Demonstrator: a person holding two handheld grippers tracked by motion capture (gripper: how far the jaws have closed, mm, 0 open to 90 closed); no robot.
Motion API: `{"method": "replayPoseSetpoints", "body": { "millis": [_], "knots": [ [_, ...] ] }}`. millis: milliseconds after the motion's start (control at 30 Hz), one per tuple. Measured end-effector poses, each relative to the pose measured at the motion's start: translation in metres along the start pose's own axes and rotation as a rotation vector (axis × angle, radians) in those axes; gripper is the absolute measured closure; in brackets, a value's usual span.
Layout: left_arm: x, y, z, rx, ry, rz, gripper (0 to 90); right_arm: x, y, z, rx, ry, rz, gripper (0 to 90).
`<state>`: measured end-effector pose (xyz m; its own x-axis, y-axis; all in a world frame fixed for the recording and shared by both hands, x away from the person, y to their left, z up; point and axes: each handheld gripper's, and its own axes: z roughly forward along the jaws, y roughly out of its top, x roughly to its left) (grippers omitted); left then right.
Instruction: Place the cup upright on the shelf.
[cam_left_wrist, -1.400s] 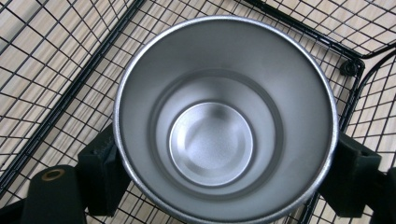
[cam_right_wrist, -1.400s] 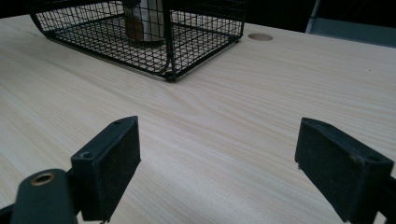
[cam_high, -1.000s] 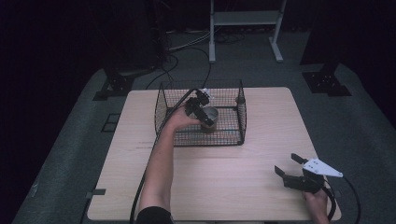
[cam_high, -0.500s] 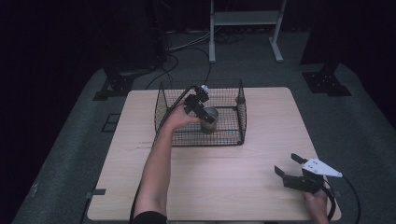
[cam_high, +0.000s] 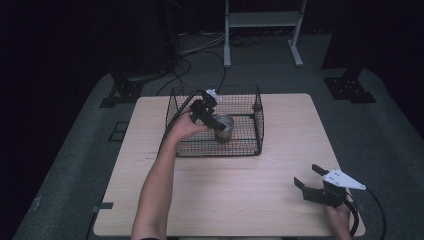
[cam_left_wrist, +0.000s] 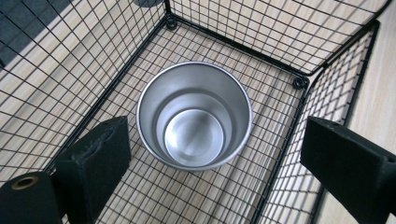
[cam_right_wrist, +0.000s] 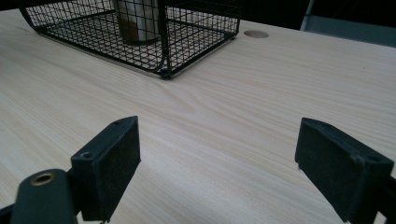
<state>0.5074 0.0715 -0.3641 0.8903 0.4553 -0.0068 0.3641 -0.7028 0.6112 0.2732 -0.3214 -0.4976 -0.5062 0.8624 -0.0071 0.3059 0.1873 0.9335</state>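
- The metal cup (cam_left_wrist: 194, 122) is plain, shiny steel, tapering to a smaller round bottom; it stands upright and empty inside the wire basket (cam_high: 260, 117), near its middle.
- My left gripper (cam_left_wrist: 210, 163) hangs above the cup; its jaws have just been opening and hold nothing. A second ago it sat lower, at the cup.
- Right of the basket, well apart, my right gripper (cam_high: 314, 178) gapes wide and empty, unmoved.

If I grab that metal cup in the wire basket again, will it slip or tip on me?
The metal cup looks smooth and shiny, so the pads may slide on it. It narrows toward its base, so a sideways push could tip it, though the wire basket walls would likely stop it. It looks thin-walled and empty, so probably light and stiff.
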Motion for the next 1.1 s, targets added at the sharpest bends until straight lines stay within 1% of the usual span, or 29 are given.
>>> {"method": "replayPoseSetpoints", "body": {
  "millis": [33, 133, 233, 367, 400, 467, 667, 800, 900, 1000, 1100],
  "knots": [
    [-0.001, 0.0, -0.002, -0.006, 0.0, 0.006, 7.8, 0.0, 0.0, 0.0, 0.001, -0.001, 0.0, 13.5],
    [-0.005, -0.001, -0.008, -0.034, 0.002, 0.003, 7.8, 0.0, 0.0, 0.0, 0.001, -0.005, -0.006, 13.5],
    [-0.008, -0.003, -0.012, -0.047, 0.008, 0.007, 7.8, 0.001, 0.0, 0.0, 0.004, -0.007, -0.007, 13.5],
    [-0.01, -0.007, -0.016, -0.051, 0.006, -0.001, 7.8, 0.001, 0.0, 0.001, 0.006, -0.011, -0.007, 13.5],
    [-0.01, -0.007, -0.017, -0.056, 0.008, 0.004, 7.8, 0.001, 0.0, 0.001, 0.006, -0.011, -0.008, 13.5],
    [-0.012, -0.009, -0.018, -0.064, 0.002, 0.001, 7.8, 0.001, 0.0, 0.001, 0.006, -0.011, -0.007, 13.4],
    [-0.017, -0.012, -0.023, -0.076, 0.006, 0.006, 7.8, 0.001, 0.0, 0.001, 0.009, -0.013, -0.011, 13.4],
    [-0.02, -0.013, -0.027, -0.082, 0.001, 0.011, 7.8, 0.001, 0.0, 0.001, 0.011, -0.014, -0.012, 13.5],
    [-0.024, -0.014, -0.029, -0.088, 0.005, 0.022, 7.8, 0.002, 0.0, 0.001, 0.011, -0.015, -0.014, 13.5],
    [-0.027, -0.016, -0.032, -0.102, 0.001, 0.02, 7.8, 0.002, 0.0, 0.001, 0.011, -0.015, -0.014, 13.5],
    [-0.03, -0.02, -0.035, -0.119, 0.001, 0.028, 7.8, 0.002, 0.0, 0.001, 0.012, -0.015, -0.015, 13.5]
  ]
}}
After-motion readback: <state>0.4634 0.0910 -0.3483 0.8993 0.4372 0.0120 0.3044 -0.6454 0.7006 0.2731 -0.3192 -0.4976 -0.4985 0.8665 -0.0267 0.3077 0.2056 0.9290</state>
